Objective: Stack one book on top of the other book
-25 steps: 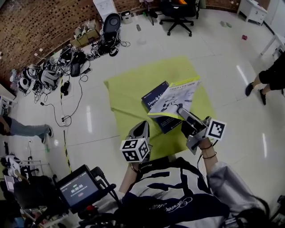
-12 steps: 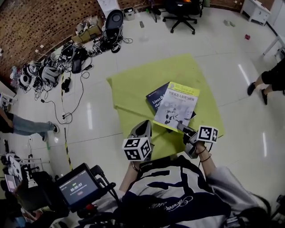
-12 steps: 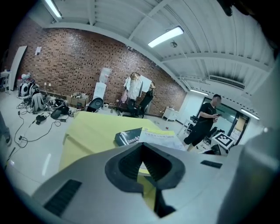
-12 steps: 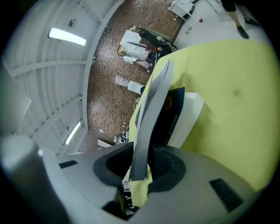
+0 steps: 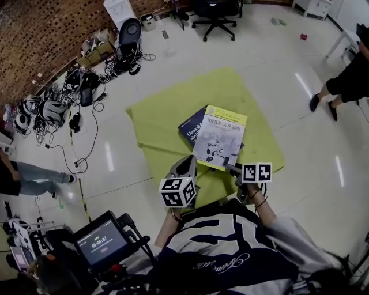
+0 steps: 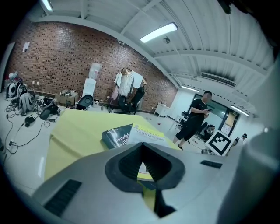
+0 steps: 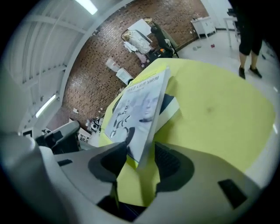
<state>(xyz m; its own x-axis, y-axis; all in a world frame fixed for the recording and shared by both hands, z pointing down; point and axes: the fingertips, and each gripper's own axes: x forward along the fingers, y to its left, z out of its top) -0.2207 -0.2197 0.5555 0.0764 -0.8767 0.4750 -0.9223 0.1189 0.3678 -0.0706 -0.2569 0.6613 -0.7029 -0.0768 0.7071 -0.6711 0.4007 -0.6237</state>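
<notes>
A dark blue book (image 5: 192, 128) lies on a yellow-green cloth (image 5: 167, 109) spread on the floor. A white book with a yellow top band (image 5: 220, 137) lies flat on it, shifted to the right. My right gripper (image 5: 232, 169) is at the white book's near edge. In the right gripper view that edge (image 7: 139, 131) stands between the opening jaws (image 7: 140, 158), with gaps on both sides. My left gripper (image 5: 185, 162) hovers over the cloth's near edge, left of the books, shut and empty. In the left gripper view its tips (image 6: 142, 146) meet in front of both books (image 6: 131, 135).
A heap of cables, bags and gear (image 5: 75, 86) lies along the brick wall at the left. An office chair (image 5: 213, 14) stands beyond the cloth. One person stands at the right (image 5: 340, 80); another's legs show at the left (image 5: 29, 178). A small screen (image 5: 104, 242) hangs by my body.
The right gripper came down with the white book, which was tilted in the air and now lies flat on the blue book. Its jaws have spread. The left gripper barely moved.
</notes>
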